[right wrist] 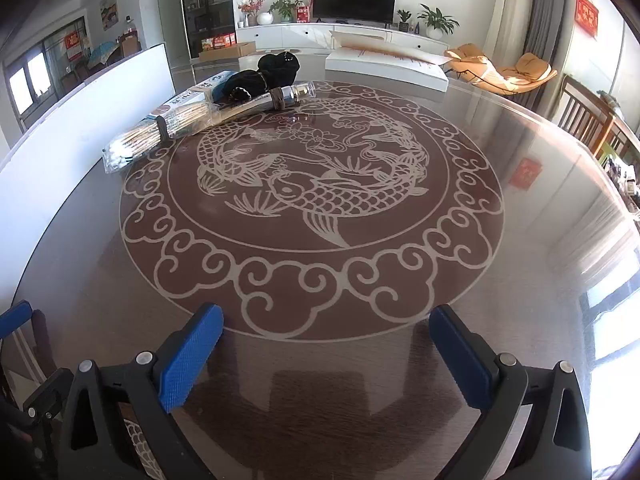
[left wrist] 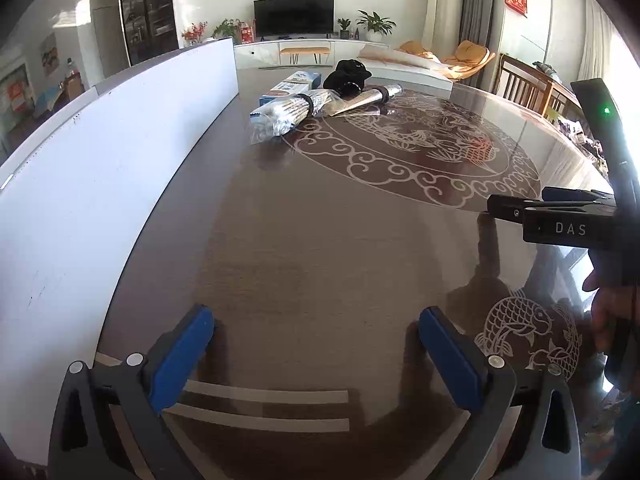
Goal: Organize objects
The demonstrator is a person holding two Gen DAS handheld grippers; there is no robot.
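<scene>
Hovering low over the tabletop [right wrist: 500, 152], both grippers are empty with their blue fingers spread wide: the left gripper [left wrist: 316, 354] sits near the white board [left wrist: 100, 184], and the right gripper [right wrist: 326, 354] sits just short of the round fish motif [right wrist: 312, 196]. All the things to organize lie in 1 cluster at the far side, at about 11 o'clock from the right gripper and about 12 o'clock from the left. Nearest is a clear packet of sticks [right wrist: 160, 132] bound by a dark band; behind it lies a blue-and-white box [right wrist: 192, 98], a black cloth bundle [right wrist: 276, 68] resting against it, and a shiny tube [right wrist: 276, 98] also ringed by a band, its tip pointing to 3 o'clock. The pieces touch or overlap, so I judge the step in hand to be a reach toward the pile, with nothing sorted yet. Doing it well probably means starting with the packet, since it lies free at the near edge: approach along its short axis, straddle it close to the band where the sticks are held tight, and lower the fingers until they nearly meet the glossy surface before closing. Grabbing the loose plastic end risks sticks sliding out. The tube looks likely to roll if nudged, and tugging the cloth could drag it.
</scene>
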